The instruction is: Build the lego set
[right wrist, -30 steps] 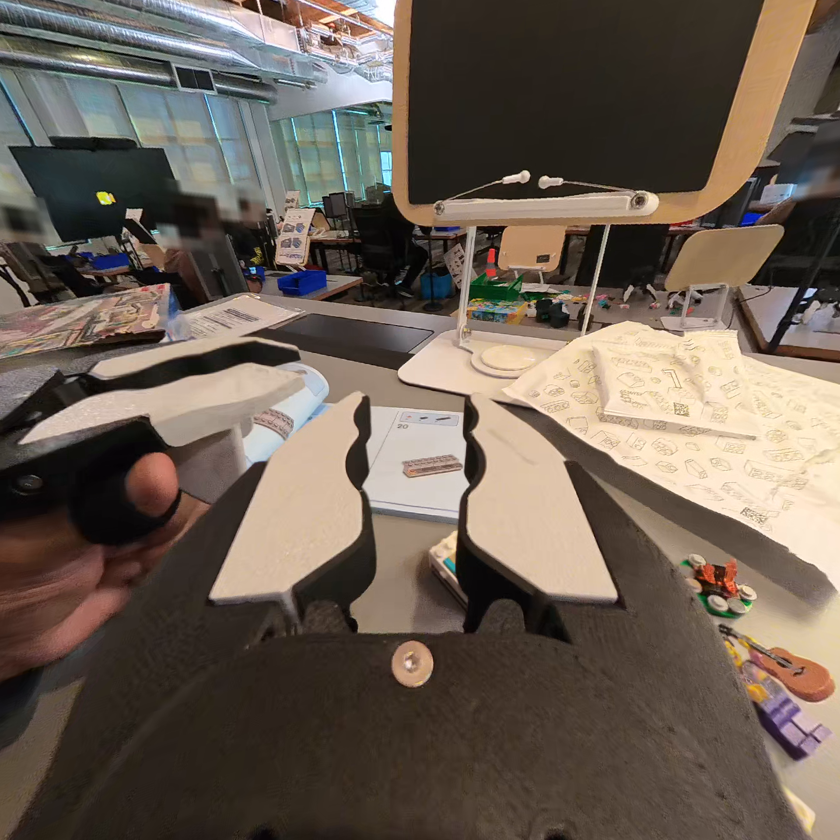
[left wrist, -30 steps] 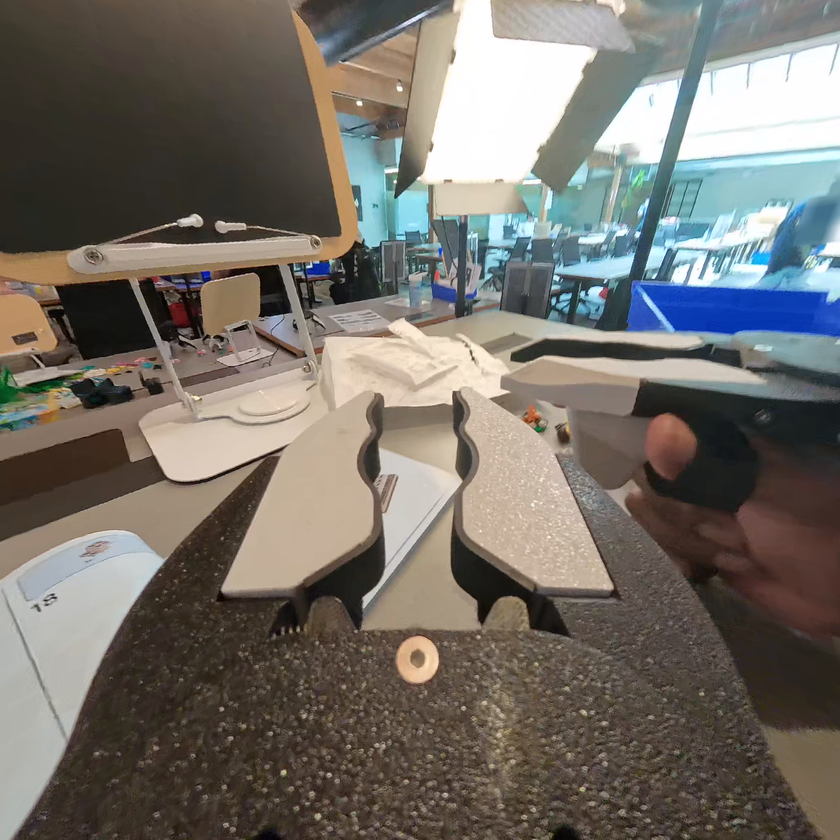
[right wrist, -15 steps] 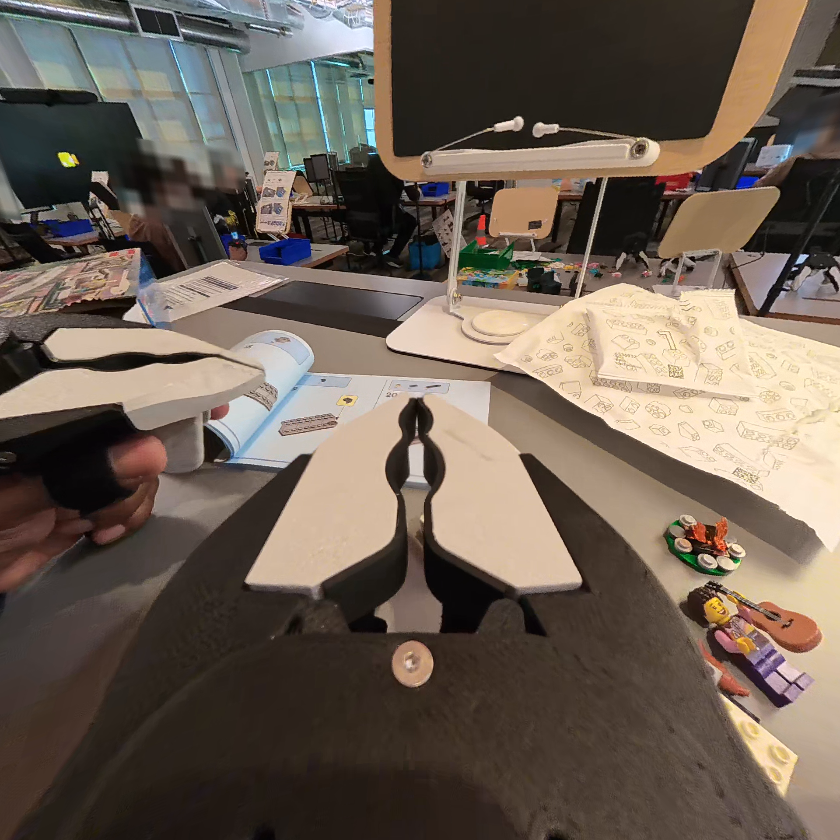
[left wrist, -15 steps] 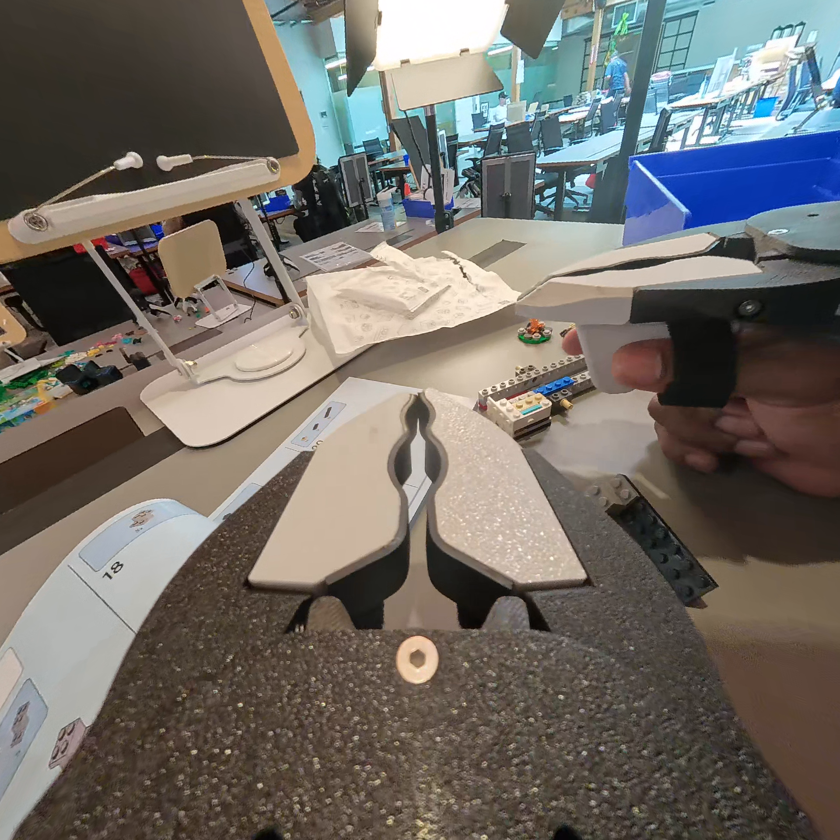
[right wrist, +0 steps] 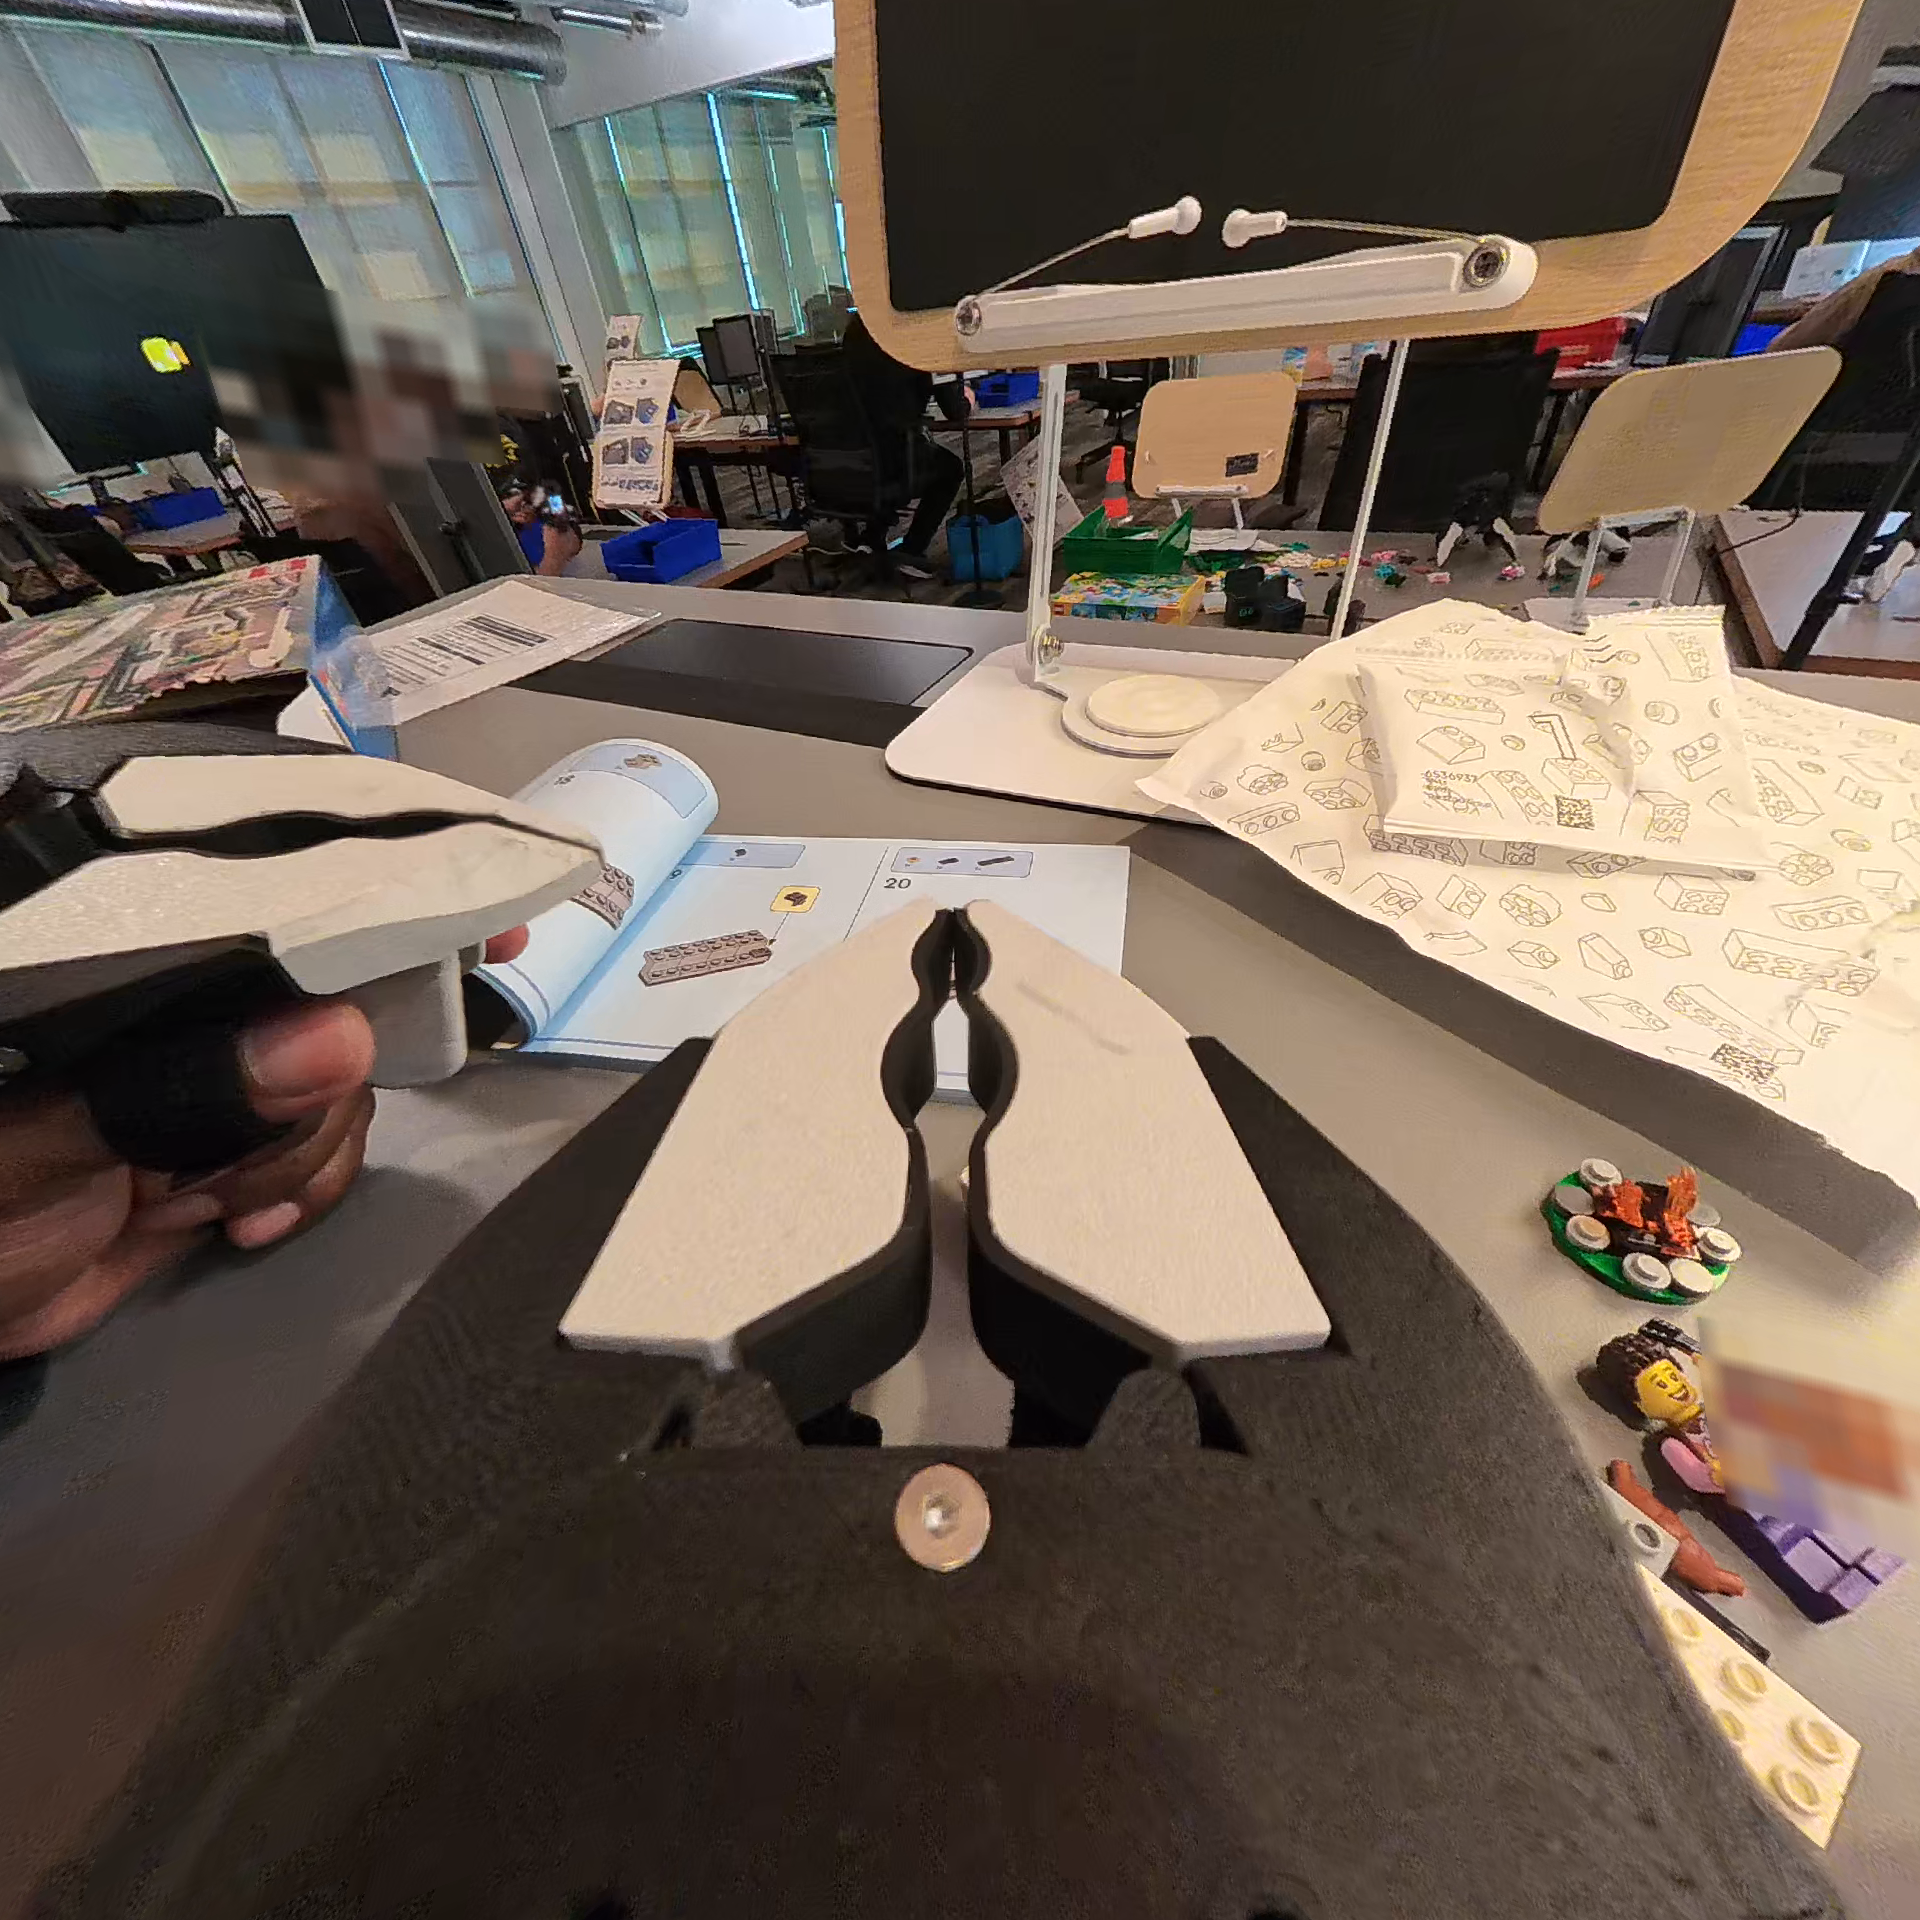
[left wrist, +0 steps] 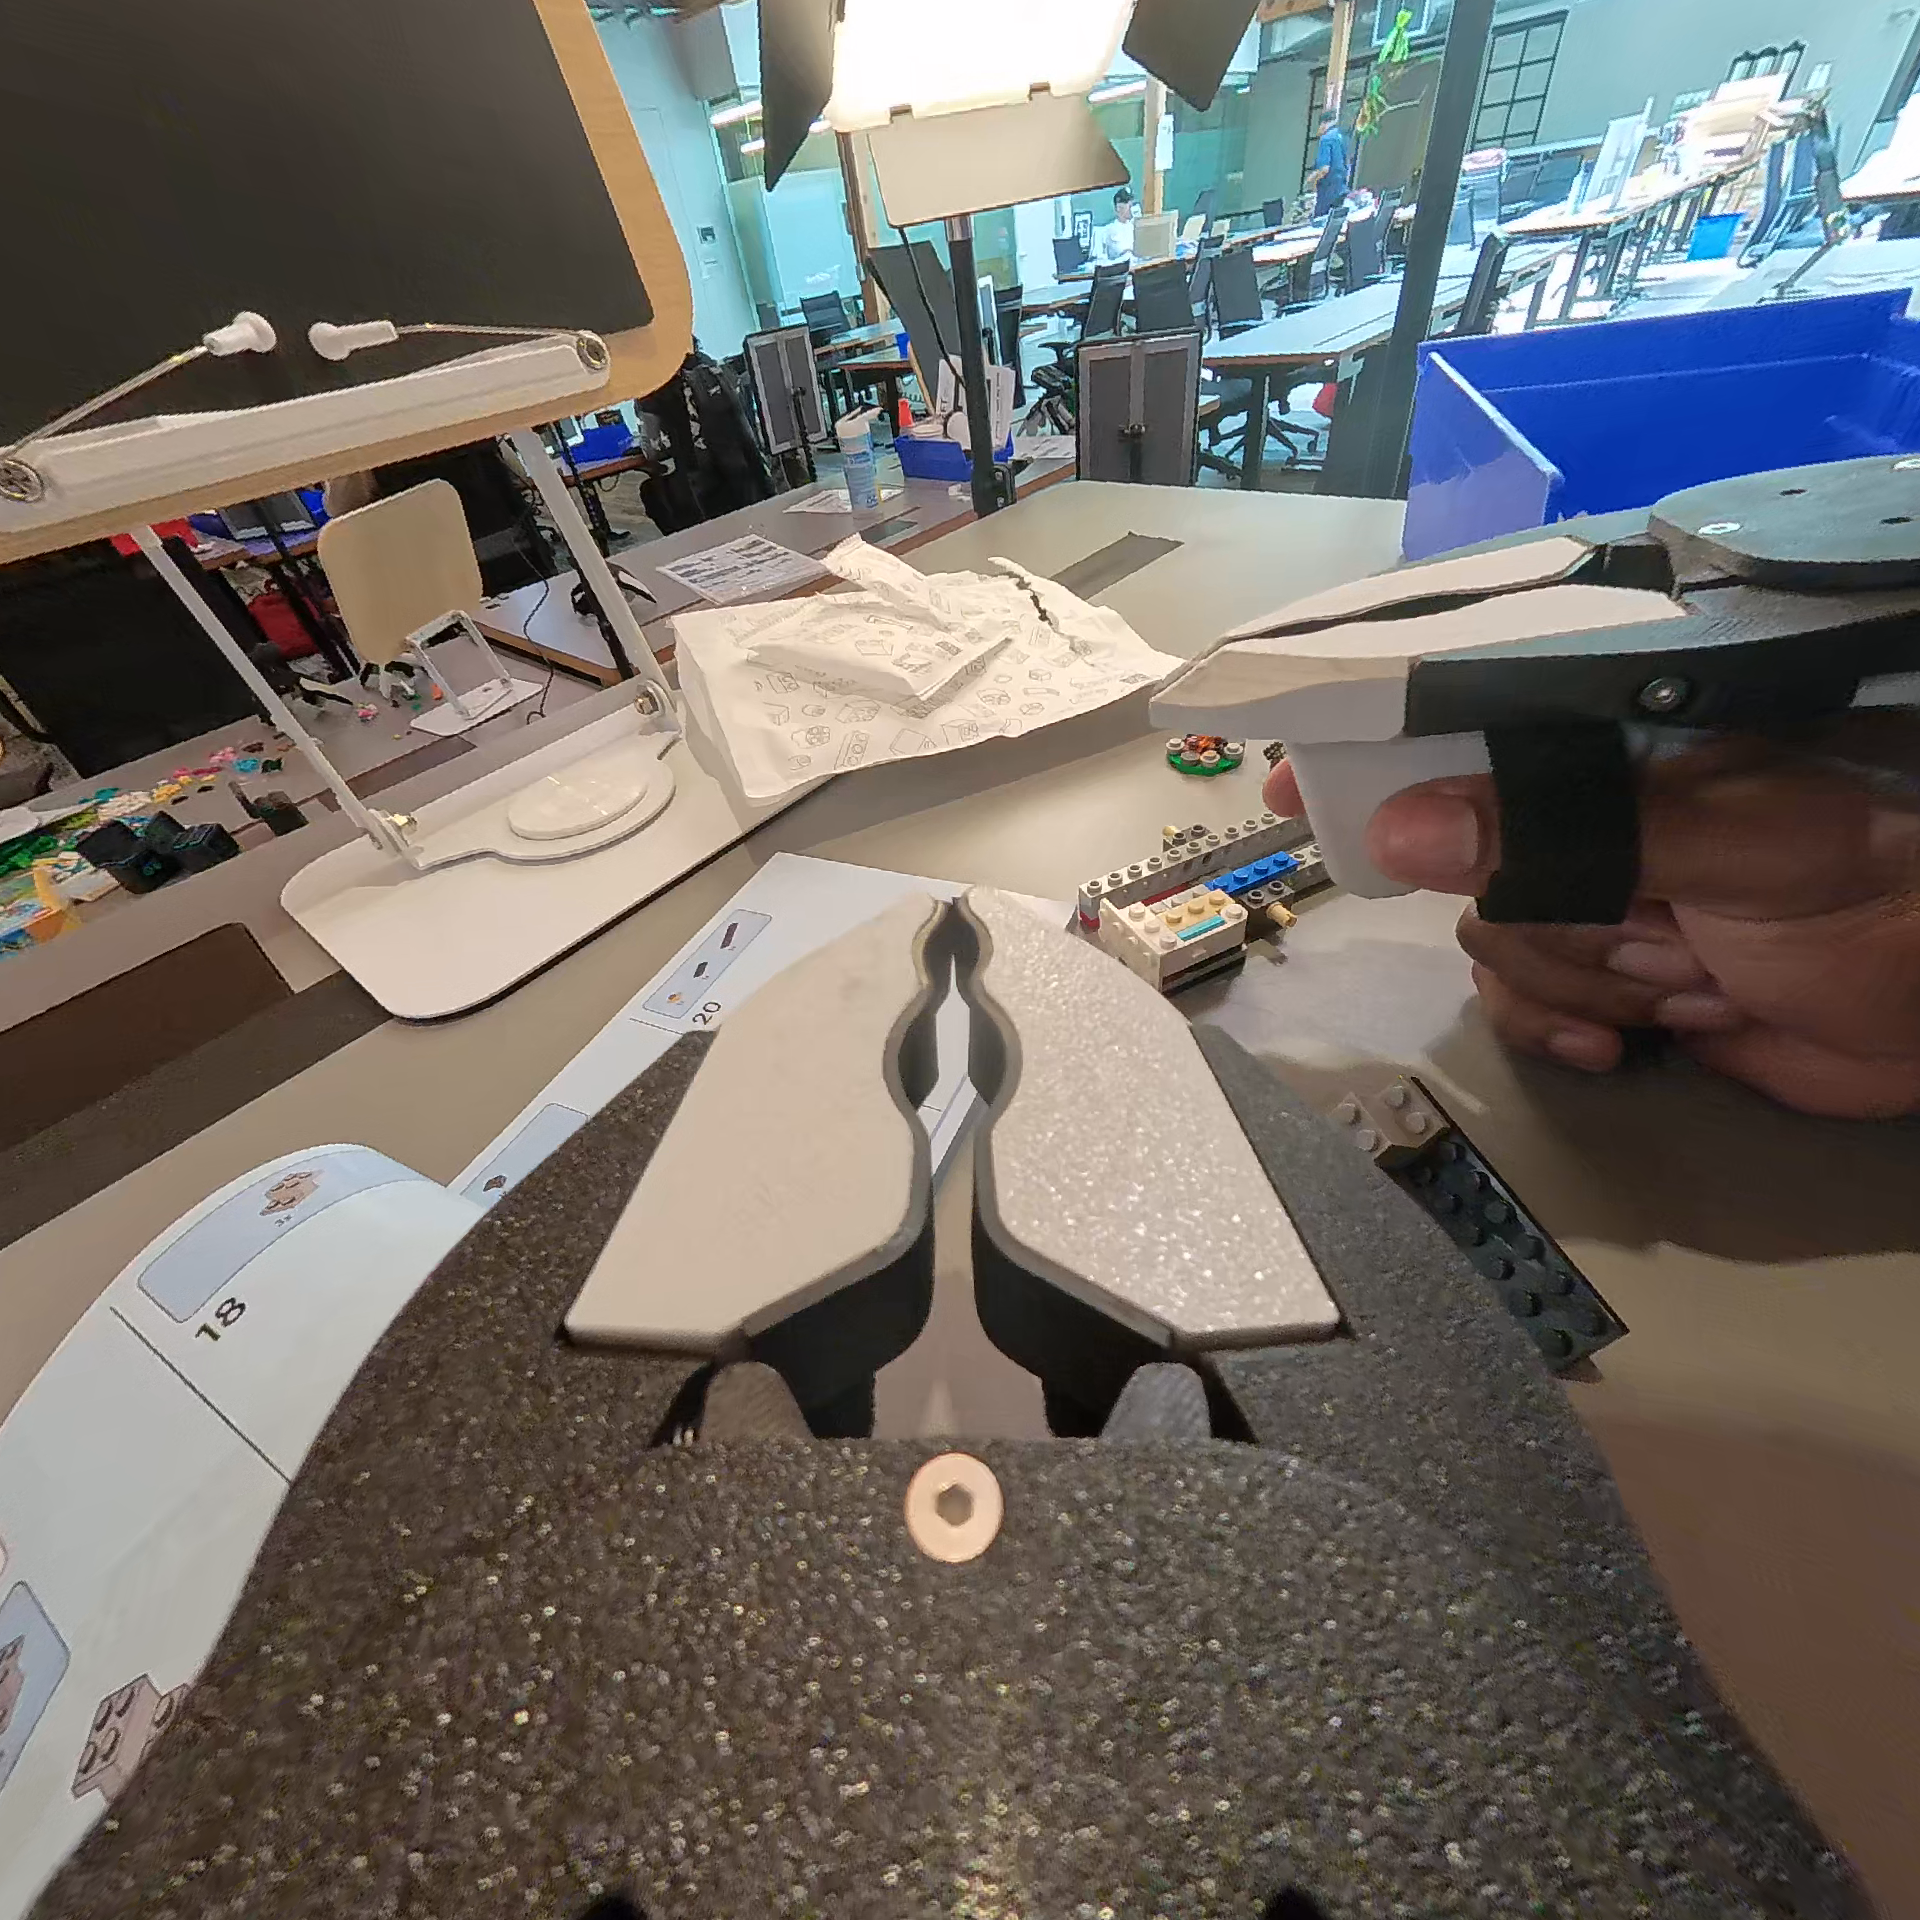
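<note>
My left gripper (left wrist: 953,914) is shut with nothing between its pads, above an open instruction booklet (left wrist: 727,951) on the grey table. My right gripper (right wrist: 953,920) is also shut on nothing, held above the same booklet (right wrist: 831,935). Each gripper shows in the other's view, the right one (left wrist: 1174,701) held by a hand at the right, the left one (right wrist: 582,862) at the left. A partly built brick model (left wrist: 1195,914) of grey, white and blue bricks sits just right of my left fingertips. A dark plate with a grey brick (left wrist: 1455,1195) lies nearer.
A white stand with a dark board (right wrist: 1299,135) rises behind the booklet. Printed white paper bags (right wrist: 1558,810) lie at the right. A green round piece with orange flames (right wrist: 1636,1226), a minifigure (right wrist: 1662,1392) and a cream plate (right wrist: 1756,1725) lie to my right. A blue bin (left wrist: 1662,405) stands far right. Tip to tip, the grippers are about 8 cm apart.
Both grippers went from open to shut, their pads coming together on air. Both views tilted down toward the table, bringing the booklet and brick model into sight.
</note>
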{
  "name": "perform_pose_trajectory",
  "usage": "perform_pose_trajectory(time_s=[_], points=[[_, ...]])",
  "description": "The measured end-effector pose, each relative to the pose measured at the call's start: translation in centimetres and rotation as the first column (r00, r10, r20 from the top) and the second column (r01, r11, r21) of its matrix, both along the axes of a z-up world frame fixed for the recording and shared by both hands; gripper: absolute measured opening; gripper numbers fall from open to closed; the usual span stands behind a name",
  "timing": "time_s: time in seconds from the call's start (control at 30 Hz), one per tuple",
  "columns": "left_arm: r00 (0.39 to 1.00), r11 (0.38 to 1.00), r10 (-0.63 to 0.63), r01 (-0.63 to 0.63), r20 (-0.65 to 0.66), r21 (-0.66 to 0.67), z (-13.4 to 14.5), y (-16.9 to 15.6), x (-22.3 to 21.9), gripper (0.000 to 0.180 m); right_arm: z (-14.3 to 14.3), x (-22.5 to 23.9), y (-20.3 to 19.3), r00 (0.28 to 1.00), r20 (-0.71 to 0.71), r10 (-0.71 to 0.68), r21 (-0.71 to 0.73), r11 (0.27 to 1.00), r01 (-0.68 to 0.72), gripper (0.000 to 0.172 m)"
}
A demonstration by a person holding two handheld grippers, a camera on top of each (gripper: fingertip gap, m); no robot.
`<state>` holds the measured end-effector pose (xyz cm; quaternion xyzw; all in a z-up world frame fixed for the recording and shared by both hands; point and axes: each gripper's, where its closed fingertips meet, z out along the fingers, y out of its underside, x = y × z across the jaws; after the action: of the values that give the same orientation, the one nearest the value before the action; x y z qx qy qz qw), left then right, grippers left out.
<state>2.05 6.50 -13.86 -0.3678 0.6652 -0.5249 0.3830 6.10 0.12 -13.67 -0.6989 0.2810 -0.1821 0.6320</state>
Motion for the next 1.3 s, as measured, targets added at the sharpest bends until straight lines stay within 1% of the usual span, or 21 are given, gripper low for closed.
perform_pose_trajectory(time_s=[0.2,0.33,0.57,0.73,0.83,0.9,1.03,1.17,1.3], points=[[1.0,0.999,-0.006,0.006,-0.009,0.04,-0.4,-0.4,0.3,0.0,-0.1,0.1,0.0,1.0,-0.024,0.009,0.01,1.0,-0.009,0.0],[1.0,0.999,-0.01,0.01,-0.012,0.043,-0.5,-0.5,0.3,0.0,-0.2,0.2,0.0,0.999,-0.031,0.011,0.012,1.0,-0.011,0.0],[0.999,0.996,-0.021,0.023,-0.032,0.08,-0.9,-0.9,0.3,0.0,-0.4,0.1,0.3,0.999,-0.04,0.028,-0.005,1.0,-0.028,0.0],[0.995,0.994,-0.054,0.061,-0.078,0.089,-1.5,-1.5,0.2,0.0,-0.8,-0.3,0.9,0.995,-0.061,0.074,-0.021,0.997,-0.076,0.0],[0.983,0.99,-0.101,0.115,-0.15,0.082,-2.4,-2.2,-0.2,0.0,-1.0,-0.5,1.2,0.992,-0.068,0.102,-0.034,0.994,-0.104,0.0],[0.979,0.988,-0.096,0.115,-0.177,0.102,-2.8,-2.3,-0.1,0.0,-1.2,-0.6,1.5,0.99,-0.079,0.116,-0.048,0.992,-0.12,0.0],[0.982,0.988,-0.067,0.09,-0.179,0.126,-3.0,-2.2,0.1,0.0,-1.2,-0.7,1.6,0.989,-0.083,0.125,-0.049,0.99,-0.129,0.0],[0.978,0.984,-0.077,0.106,-0.196,0.141,-3.4,-2.5,0.1,0.0,-1.3,-0.7,1.7,0.987,-0.092,0.128,-0.051,0.99,-0.133,0.0],[0.965,0.979,-0.083,0.126,-0.249,0.161,-4.2,-2.7,0.3,0.0,-1.6,-0.6,1.8,0.986,-0.107,0.13,-0.057,0.989,-0.137,0.0]])
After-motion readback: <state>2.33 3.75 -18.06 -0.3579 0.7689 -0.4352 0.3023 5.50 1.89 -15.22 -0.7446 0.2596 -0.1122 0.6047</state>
